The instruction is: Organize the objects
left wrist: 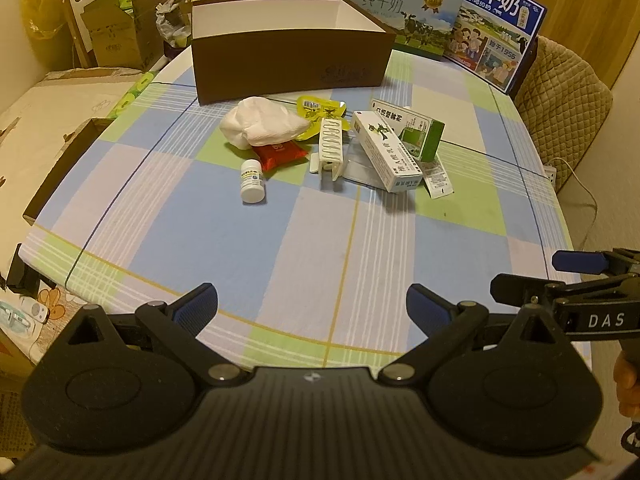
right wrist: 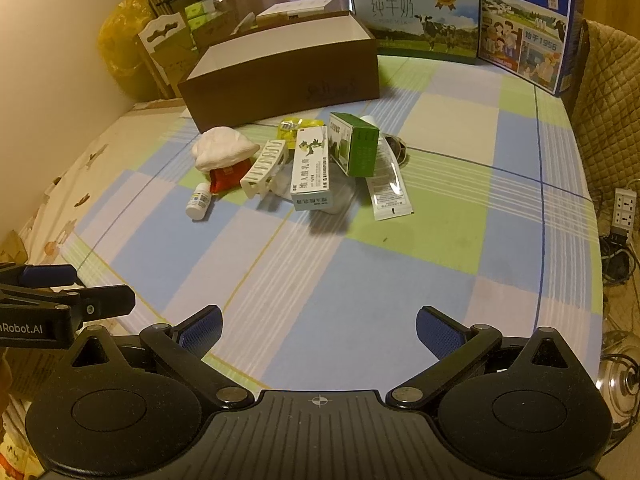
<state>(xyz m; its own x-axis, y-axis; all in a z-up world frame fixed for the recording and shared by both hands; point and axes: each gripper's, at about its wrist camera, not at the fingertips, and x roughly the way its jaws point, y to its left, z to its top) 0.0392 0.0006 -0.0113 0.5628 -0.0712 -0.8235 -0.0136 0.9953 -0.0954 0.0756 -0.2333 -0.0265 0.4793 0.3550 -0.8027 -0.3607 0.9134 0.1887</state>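
Two hand-held grippers hover low over the near edge of a table spread with a checked cloth (left wrist: pixel 280 248) of blue, green and lilac. In the left wrist view the left gripper (left wrist: pixel 312 308) fills the bottom of the frame, its blue-padded jaws spread wide with nothing between them. The right gripper (right wrist: pixel 318 328), at the bottom of its own view, is likewise released and empty. Each tool also shows side-on at the lower edge of the other's frame.

The clutter to be sorted sits in the centre of both frames, well apart from either gripper. A white pill bottle (left wrist: pixel 252 181) stands at the lower left of the heap, just beside a red packet (left wrist: pixel 280 154) partly covered by a wad of white tissue (left wrist: pixel 262 120). A white plastic clip (left wrist: pixel 331 148) lies in the middle, with a yellow sachet (left wrist: pixel 316 109) behind it. To the right, a long white carton (left wrist: pixel 386 152) leans on a clear wrapper, touching a green and white box (left wrist: pixel 418 128); a flat tube (right wrist: pixel 388 192) pokes out beneath them.

Behind the heap, in the upper centre, stands an open brown box (left wrist: pixel 288 66) with a white interior. Two milk cartons (left wrist: pixel 404 4) stand upright at the upper right.
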